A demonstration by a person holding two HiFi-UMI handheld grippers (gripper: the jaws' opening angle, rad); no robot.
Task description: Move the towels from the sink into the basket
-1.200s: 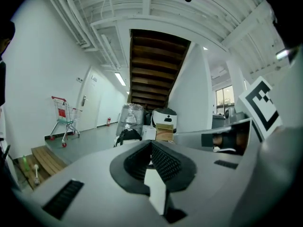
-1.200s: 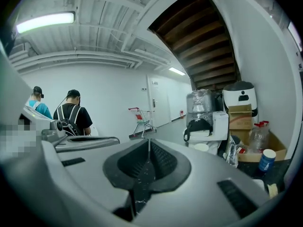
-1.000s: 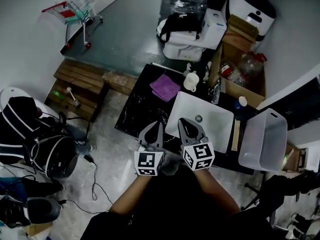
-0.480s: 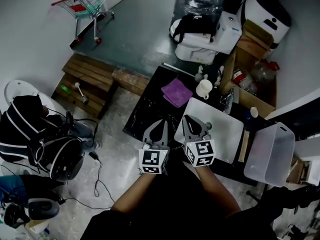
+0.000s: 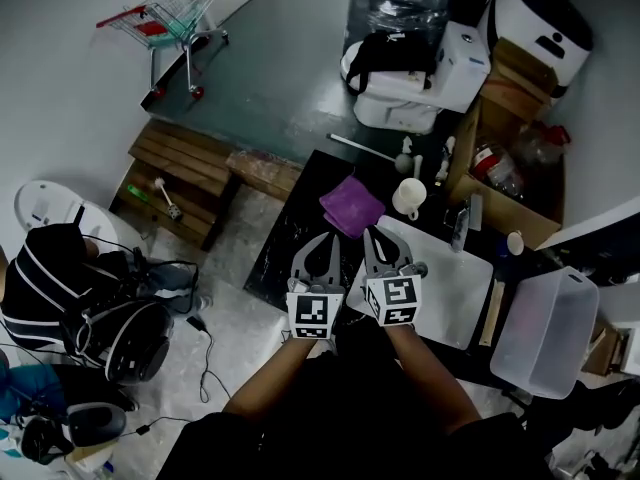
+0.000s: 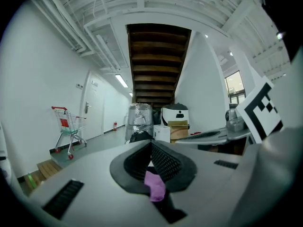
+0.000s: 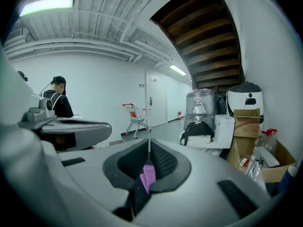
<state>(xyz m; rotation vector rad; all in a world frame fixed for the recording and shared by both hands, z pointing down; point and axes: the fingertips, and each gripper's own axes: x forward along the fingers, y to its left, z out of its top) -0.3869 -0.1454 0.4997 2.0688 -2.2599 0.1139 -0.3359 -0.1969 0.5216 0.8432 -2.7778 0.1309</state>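
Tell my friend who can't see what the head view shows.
A person holds the left claw and right claw, both shut, side by side above a black counter. A purple towel lies just ahead of them beside the white sink; a clear basket is farther right.

Towel (image 5: 352, 206) was plain purple, lying at 12 o'clock from both tools. Worktop (image 5: 276, 246) was black with pale flecks. Sink (image 5: 455, 290) was white and basket (image 5: 545, 333) translucent whitish. Left tool (image 5: 320, 240) and right tool (image 5: 372, 236) had grey shells, black ribbed pads and black-and-white square-marker cubes. Mug (image 5: 408, 197) was white; shopping cart (image 5: 170, 18), at 10 o'clock, was red-trimmed.
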